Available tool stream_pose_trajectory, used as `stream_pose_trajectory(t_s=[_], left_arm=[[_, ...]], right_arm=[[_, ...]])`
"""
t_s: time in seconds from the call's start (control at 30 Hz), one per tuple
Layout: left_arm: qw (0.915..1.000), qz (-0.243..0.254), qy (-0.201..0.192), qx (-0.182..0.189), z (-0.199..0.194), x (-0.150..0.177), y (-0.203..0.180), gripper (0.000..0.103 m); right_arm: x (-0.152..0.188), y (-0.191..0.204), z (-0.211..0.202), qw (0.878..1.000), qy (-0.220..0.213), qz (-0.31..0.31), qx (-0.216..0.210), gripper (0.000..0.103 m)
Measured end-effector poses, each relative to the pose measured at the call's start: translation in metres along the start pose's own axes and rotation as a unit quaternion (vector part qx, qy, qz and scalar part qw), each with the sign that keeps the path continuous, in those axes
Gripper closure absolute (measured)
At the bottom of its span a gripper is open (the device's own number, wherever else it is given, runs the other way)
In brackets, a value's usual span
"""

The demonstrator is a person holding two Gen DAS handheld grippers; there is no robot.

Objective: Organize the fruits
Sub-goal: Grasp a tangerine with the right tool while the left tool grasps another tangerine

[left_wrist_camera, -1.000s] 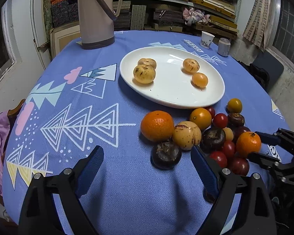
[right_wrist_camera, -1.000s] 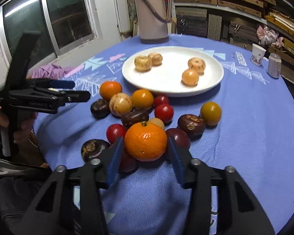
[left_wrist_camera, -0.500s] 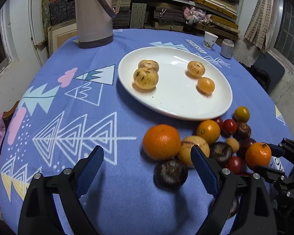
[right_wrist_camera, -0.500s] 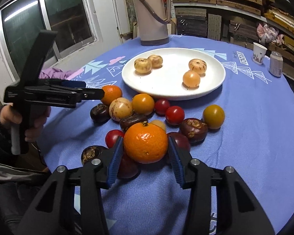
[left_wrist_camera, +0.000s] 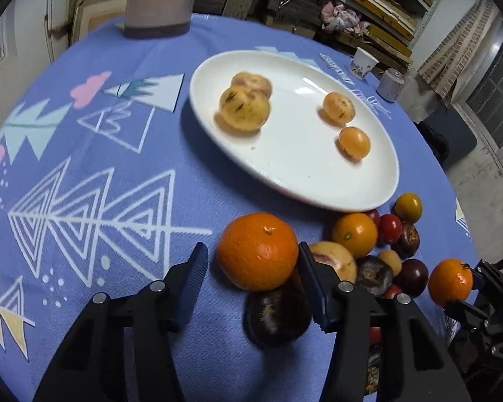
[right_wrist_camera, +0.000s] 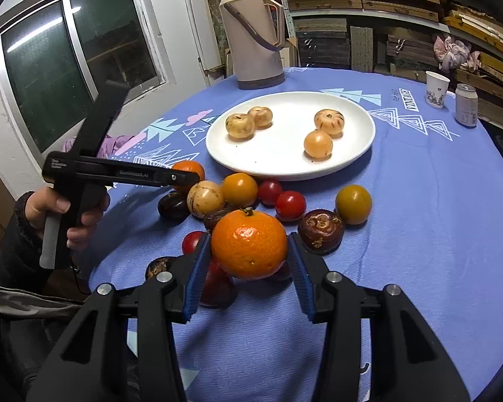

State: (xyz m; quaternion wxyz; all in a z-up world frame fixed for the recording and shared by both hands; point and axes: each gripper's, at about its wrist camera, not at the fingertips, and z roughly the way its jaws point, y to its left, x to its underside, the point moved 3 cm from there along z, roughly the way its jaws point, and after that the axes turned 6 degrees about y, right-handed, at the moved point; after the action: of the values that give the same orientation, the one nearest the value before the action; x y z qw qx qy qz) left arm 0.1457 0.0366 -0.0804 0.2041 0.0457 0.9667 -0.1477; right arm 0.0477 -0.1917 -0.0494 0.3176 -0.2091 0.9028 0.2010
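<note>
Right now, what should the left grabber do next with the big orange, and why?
Probably finish closing. The left gripper, whose jaws have just been closing, straddles the orange, but a gap shows beside its left finger. Then lift toward the white plate.

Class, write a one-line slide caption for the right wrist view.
Right gripper grips an orange above mixed fruit on a blue tablecloth; four pale fruits sit on the white plate.

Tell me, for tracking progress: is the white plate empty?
Not empty: the white plate holds four pale round fruits, two pairs apart.
</note>
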Motion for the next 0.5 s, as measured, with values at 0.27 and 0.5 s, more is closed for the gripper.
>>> stream_pose_trajectory(t_s=[0.27,0.5], left_arm=[[0.999,0.022,-0.01,-0.037,0.006,-0.003,-0.007,0.046],[0.9979,0.036,-0.02,-0.051,0.001,0.004,-0.009,0.056]], right_arm=[[0.0,0.004,-0.002,1.0,-0.003,-0.004,0.003,0.058],[0.001,-0.005,-0.003,1.0,-0.003,0.008,0.012,0.058]])
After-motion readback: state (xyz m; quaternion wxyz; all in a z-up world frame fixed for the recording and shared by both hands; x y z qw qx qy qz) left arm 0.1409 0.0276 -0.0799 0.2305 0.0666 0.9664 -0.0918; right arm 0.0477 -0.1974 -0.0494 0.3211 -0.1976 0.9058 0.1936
